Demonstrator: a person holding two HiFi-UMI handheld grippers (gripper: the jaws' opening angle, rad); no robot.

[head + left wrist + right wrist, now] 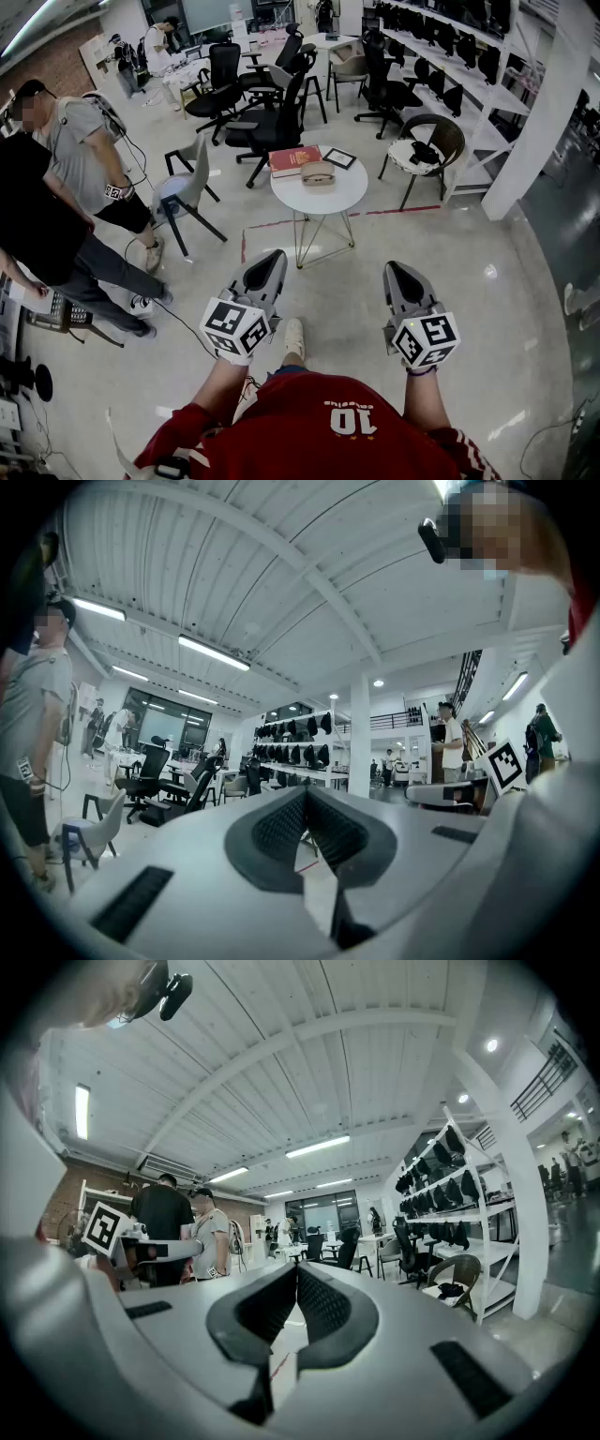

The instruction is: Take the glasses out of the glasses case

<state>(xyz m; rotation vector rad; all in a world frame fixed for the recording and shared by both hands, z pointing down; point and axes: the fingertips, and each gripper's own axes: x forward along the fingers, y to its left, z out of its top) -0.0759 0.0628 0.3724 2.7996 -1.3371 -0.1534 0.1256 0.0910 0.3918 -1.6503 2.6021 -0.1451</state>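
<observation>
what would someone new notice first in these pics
The left gripper and right gripper fill the foreground of the head view, both with jaws shut on nothing. Straight ahead of them stands a small round white table bearing a tan glasses case, a red book and a small black frame. Black office chairs crowd behind it.

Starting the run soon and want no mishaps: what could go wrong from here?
The glasses case sits on a small round table beside a red book; prying might shove it off the rim. The left hand-held gripper and right hand-held gripper are shut; arriving shut could knock the case.
</observation>
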